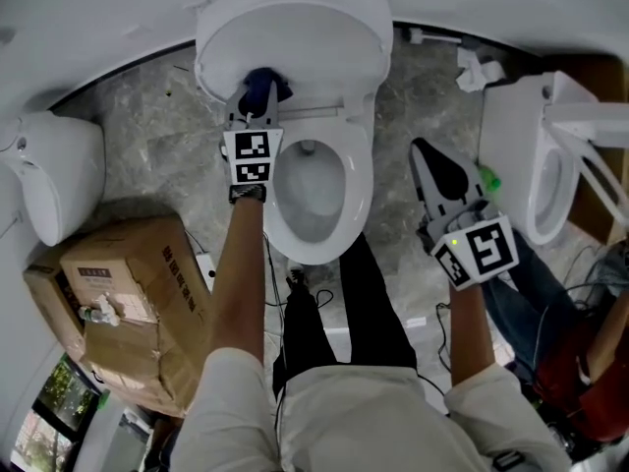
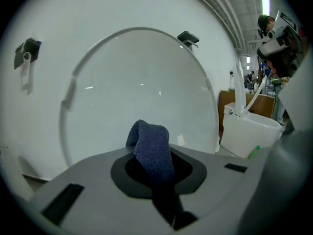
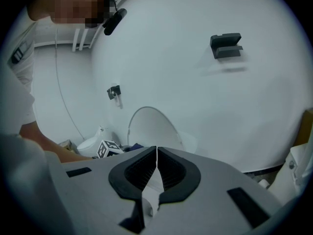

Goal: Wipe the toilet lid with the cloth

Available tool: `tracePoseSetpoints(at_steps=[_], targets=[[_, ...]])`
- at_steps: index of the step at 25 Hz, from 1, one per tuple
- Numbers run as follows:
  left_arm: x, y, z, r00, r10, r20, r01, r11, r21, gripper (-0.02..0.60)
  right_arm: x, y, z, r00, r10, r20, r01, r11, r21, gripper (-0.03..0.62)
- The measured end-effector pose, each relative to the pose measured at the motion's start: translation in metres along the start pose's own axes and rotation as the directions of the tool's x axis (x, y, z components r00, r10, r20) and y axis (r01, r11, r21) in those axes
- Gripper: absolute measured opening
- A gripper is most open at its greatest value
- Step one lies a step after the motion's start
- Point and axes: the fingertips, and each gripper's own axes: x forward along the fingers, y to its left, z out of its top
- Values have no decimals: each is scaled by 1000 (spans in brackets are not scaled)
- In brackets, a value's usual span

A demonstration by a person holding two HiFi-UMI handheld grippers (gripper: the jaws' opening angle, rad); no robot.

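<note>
The white toilet lid (image 1: 295, 32) stands raised behind the open bowl (image 1: 313, 200). My left gripper (image 1: 257, 94) is shut on a dark blue cloth (image 1: 263, 85), which lies against the lower part of the lid. In the left gripper view the cloth (image 2: 152, 151) sticks up between the jaws, with the lid (image 2: 137, 92) close in front. My right gripper (image 1: 432, 160) hovers over the floor to the right of the bowl, shut and holding nothing. In the right gripper view its jaws (image 3: 156, 153) meet and the lid (image 3: 151, 129) is seen farther off.
A second toilet (image 1: 550, 155) stands at the right, another white fixture (image 1: 54, 175) at the left. A cardboard box (image 1: 128, 303) sits on the floor at lower left. The person's legs (image 1: 344, 313) stand before the bowl. Cables lie on the grey floor.
</note>
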Motion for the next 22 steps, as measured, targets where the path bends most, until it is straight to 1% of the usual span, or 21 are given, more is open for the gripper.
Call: tracePoseSetpoints(at_steps=[5, 9, 12, 14, 16, 19, 22], targets=[[28, -64, 20, 995, -97, 33, 96, 995, 5, 43, -13, -14, -16, 999, -30, -10, 31, 999, 29, 31], [48, -119, 23, 981, -192, 33, 191, 981, 31, 43, -25, -24, -30, 998, -52, -27, 53, 997, 48, 31], [60, -146, 22, 973, -230, 33, 229, 973, 28, 43, -32, -28, -41, 997, -59, -46, 62, 996, 57, 31], [65, -159, 15, 968, -250, 24, 250, 968, 29, 43, -34, -30, -47, 996, -60, -59, 63, 996, 61, 31], [73, -173, -1, 958, -287, -6, 287, 957, 46, 43, -35, -30, -53, 996, -58, -71, 62, 996, 63, 31], [86, -186, -32, 940, -329, -92, 337, 938, 79, 44, -30, -30, -59, 995, -50, -87, 55, 997, 62, 31], [91, -183, -62, 926, -332, -181, 355, 927, 119, 44, -27, -27, -65, 994, -38, -100, 44, 997, 59, 31]])
